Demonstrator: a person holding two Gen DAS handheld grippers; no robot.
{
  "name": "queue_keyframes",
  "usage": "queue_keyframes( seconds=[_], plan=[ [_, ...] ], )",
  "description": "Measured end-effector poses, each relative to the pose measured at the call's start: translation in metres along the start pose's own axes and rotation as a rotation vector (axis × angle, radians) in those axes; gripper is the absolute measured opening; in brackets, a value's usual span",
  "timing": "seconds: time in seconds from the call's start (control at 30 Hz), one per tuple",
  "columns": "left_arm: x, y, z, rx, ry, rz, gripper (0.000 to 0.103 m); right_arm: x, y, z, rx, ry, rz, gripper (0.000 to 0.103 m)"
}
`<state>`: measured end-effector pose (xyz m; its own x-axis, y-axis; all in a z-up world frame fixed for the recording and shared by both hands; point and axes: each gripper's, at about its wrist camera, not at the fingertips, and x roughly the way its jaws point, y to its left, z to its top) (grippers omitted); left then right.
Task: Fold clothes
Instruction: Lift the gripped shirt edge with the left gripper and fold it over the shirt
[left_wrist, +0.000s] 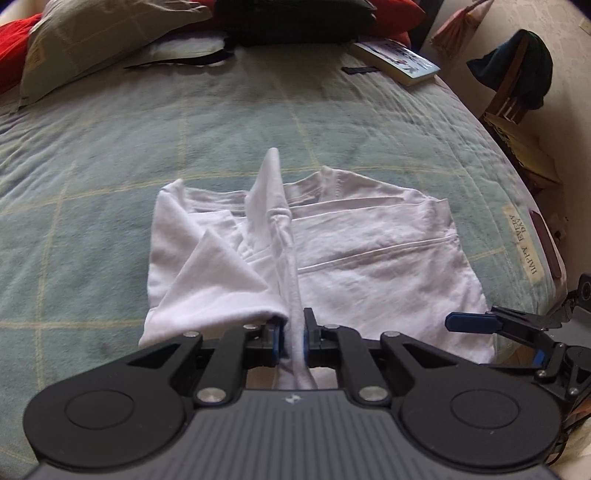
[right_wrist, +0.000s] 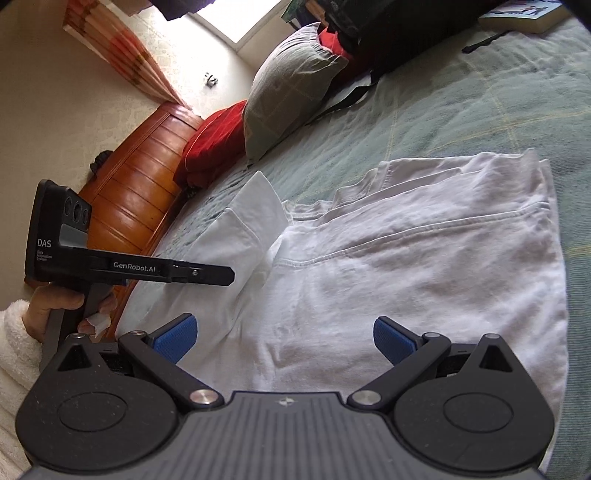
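Garment: white shirt (left_wrist: 369, 254), partly folded, lying on the green quilted bedspread (left_wrist: 110, 147) near its front edge.
Lifted part: a sleeve with cuff (left_wrist: 275, 206) raised off the rest of the shirt, stretched forward and up from the left tongs.
Left gripper (left_wrist: 293, 338): jaws closed tight on the sleeve fabric, blue pads pressed to it on both sides.
Right gripper (right_wrist: 286, 338): jaws spread wide, nothing between the blue pads (right_wrist: 175, 338); poised just above the shirt body near its front hem.
Hand (right_wrist: 55, 306): in the right wrist view, wrapped around the left tool's handle; fluffy white sleeve (right_wrist: 14, 343) at the wrist.
Bed head: grey-green pillow (left_wrist: 92, 40), red cushion (right_wrist: 210, 144), black bag (left_wrist: 295, 18).
Far corner: book (left_wrist: 397, 59) on the bedspread.
Frame: wooden footboard (right_wrist: 129, 188) beside the bed.
Label: tag on bedspread edge reads "HAPPY EVERY DAY" (left_wrist: 522, 243).
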<state>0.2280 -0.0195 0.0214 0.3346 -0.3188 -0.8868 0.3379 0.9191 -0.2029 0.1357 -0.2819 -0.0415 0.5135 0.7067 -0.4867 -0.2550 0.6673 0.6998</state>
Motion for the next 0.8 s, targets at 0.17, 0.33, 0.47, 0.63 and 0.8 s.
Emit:
queue_keyframes(
  seconds=[0.17,0.33,0.47,0.63,0.8],
  plan=[
    [0.014,-0.022,0.011,0.018,0.013,-0.018,0.009,-0.012,-0.012,0.000,0.023,-0.029,-0.008,0.103],
    [0.031,-0.037,0.019,0.015,0.036,-0.019,0.009,-0.021,-0.019,0.001,0.035,-0.054,-0.021,0.103],
    [0.042,-0.051,0.022,0.025,0.047,-0.038,0.009,-0.026,-0.026,0.003,0.046,-0.073,-0.035,0.103],
    [0.062,-0.068,0.022,0.027,0.066,-0.075,0.009,-0.029,-0.033,0.005,0.061,-0.089,-0.053,0.103],
    [0.093,-0.070,0.018,-0.009,0.098,-0.087,0.009,-0.033,-0.037,0.004,0.064,-0.097,-0.071,0.103]
  ],
)
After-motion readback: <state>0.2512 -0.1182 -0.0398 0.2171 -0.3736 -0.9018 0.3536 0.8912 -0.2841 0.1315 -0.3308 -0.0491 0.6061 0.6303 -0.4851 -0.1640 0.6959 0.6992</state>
